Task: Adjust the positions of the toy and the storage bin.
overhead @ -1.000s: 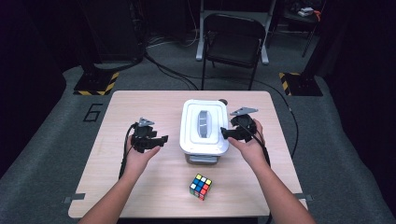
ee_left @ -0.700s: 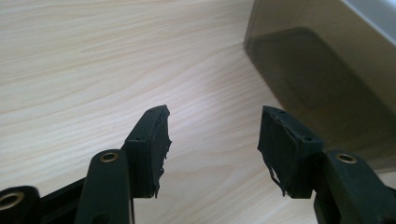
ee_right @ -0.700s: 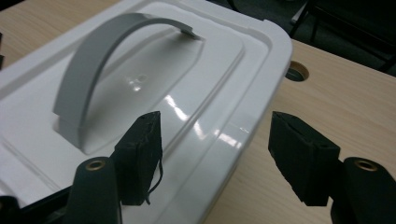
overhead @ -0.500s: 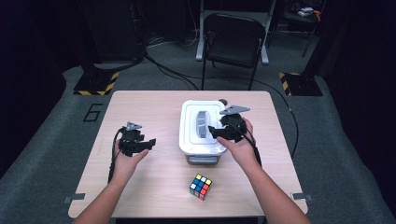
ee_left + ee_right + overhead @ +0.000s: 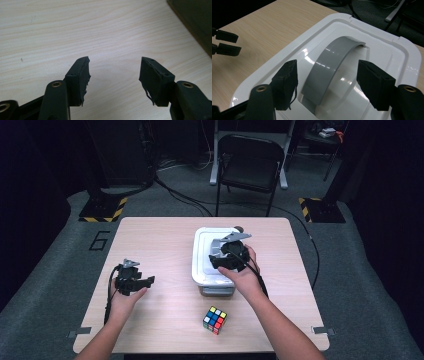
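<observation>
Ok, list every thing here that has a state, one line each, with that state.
white container: lid on, closed.
grey handle: arched up on the lid, between the right gripper's jaws, not yet gripped.
right gripper: open, astride the handle.
left gripper: open, nothing between the jaws, over bare table.
Rubik's cube: scrambled, lying apart on the table.

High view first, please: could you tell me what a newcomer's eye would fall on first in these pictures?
The white lidded box at the table's middle stands out, with the right tool over its lid, jaws open either side of the grey arched handle. Next comes the bright colour cube near the front edge. The left tool hovers open over bare wood at the left, holding nothing.
</observation>
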`<state>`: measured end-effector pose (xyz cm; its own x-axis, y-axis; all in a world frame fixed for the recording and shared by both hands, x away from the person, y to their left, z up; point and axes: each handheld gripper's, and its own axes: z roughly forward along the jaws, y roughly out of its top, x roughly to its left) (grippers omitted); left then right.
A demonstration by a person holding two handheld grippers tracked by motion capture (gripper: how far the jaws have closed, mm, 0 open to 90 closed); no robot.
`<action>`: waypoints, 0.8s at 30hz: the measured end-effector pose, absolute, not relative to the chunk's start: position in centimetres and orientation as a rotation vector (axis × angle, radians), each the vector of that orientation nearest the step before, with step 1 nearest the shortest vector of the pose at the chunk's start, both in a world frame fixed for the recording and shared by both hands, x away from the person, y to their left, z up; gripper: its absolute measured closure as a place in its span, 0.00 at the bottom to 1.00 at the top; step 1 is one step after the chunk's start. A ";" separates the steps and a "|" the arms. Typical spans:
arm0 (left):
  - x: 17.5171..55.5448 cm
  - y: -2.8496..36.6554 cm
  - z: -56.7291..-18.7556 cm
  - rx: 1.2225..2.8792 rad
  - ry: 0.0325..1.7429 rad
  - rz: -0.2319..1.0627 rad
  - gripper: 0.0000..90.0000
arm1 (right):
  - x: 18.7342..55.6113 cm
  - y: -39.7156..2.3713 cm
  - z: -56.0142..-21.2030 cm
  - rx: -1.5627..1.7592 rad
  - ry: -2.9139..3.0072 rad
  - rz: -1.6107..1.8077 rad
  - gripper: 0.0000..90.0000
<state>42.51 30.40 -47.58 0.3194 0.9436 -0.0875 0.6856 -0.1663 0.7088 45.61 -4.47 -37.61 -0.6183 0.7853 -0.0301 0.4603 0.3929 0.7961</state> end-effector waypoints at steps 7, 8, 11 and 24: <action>42.0 31.0 -48.7 1.933 1.453 0.499 0.46 | 46.0 -3.2 -38.3 1.104 2.251 1.051 0.44; 42.0 31.2 -48.8 1.927 1.459 0.493 0.46 | 46.1 -3.2 -38.3 1.094 2.254 1.038 0.47; 42.0 31.5 -49.0 1.917 1.475 0.488 0.46 | 46.2 -3.4 -38.5 1.079 2.262 1.020 0.53; 41.7 32.1 -49.8 1.910 1.498 0.492 0.45 | 45.9 -5.2 -38.3 1.020 2.311 0.998 0.64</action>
